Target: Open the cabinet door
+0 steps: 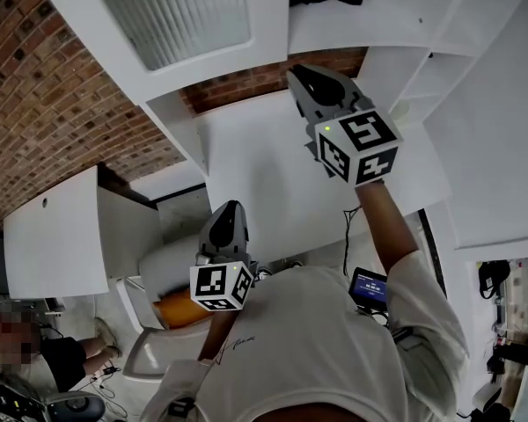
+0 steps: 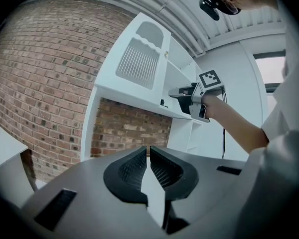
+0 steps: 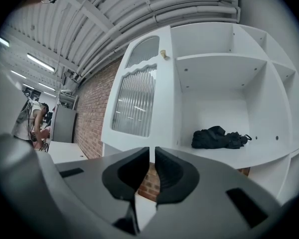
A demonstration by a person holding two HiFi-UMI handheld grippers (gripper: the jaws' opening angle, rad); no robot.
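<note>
The white cabinet door (image 3: 137, 106) with ribbed glass stands swung out to the left of its compartment; a small knob (image 3: 163, 54) sits near its top edge. The head view has the door (image 1: 176, 11) at the upper left, the left gripper view (image 2: 139, 61) at its centre. My right gripper (image 1: 301, 76) is raised level, close to the door's lower corner and the shelf edge. Its jaws (image 3: 152, 151) are shut with nothing seen between them. My left gripper (image 1: 231, 207) hangs lower, away from the cabinet, its jaws (image 2: 148, 149) shut and empty.
A black bag (image 3: 218, 137) lies on the shelf inside the open compartment. More white shelves (image 1: 440, 60) run to the right. A brick wall (image 1: 44, 104) is behind and to the left. A white counter (image 1: 53, 236) and a seated person (image 1: 35, 350) are at lower left.
</note>
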